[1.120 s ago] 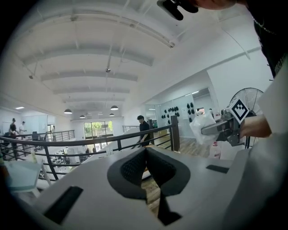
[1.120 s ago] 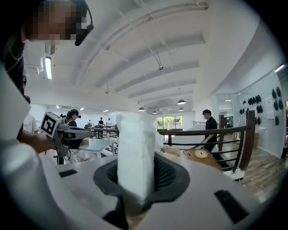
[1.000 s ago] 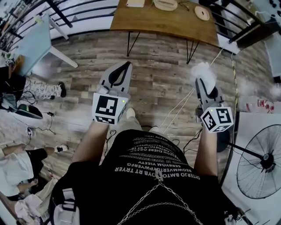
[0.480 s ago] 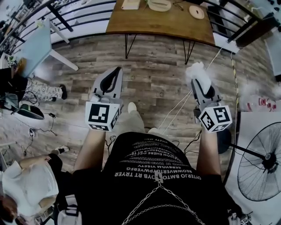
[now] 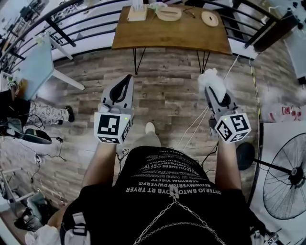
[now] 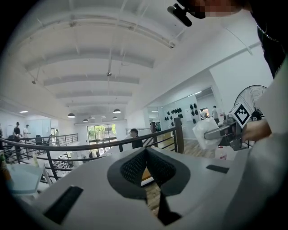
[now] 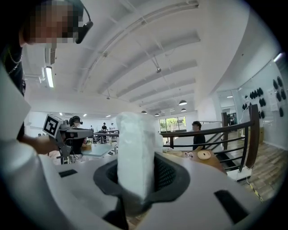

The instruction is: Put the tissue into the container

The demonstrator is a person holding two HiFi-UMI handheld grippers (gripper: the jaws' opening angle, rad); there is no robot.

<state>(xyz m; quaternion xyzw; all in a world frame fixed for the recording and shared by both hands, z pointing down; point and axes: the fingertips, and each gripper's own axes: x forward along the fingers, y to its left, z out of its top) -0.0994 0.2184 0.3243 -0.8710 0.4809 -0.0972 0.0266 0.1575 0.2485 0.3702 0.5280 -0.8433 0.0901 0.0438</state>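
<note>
Right claw (image 7: pixel 137 174) is pinching the white tissue (image 7: pixel 134 143). The tissue stands up tall between its two pads and pokes out past the tips. Left claw (image 6: pixel 145 157) is pressed together at the tips and holds nothing.

The person holds both claws out in front, well above the wooden floor (image 5: pixel 167 91). The tissue is up in the air, on the person's right side. It is not on anything.

A brown worktop (image 5: pixel 181 34) stands ahead, well apart from both claws, with bare floor in between. A flat wooden dish (image 5: pixel 168 13) sits near its far edge, and a small round thing (image 5: pixel 209 18) lies nearer its far right corner. I cannot tell which thing is the container, or if it is on this worktop at all.

So I would say the first part is done: the tissue is picked up and held tight. The rest is not done yet. The tissue has to be brought over to the container, put inside it and let go. The task looks to me about half way along.
</note>
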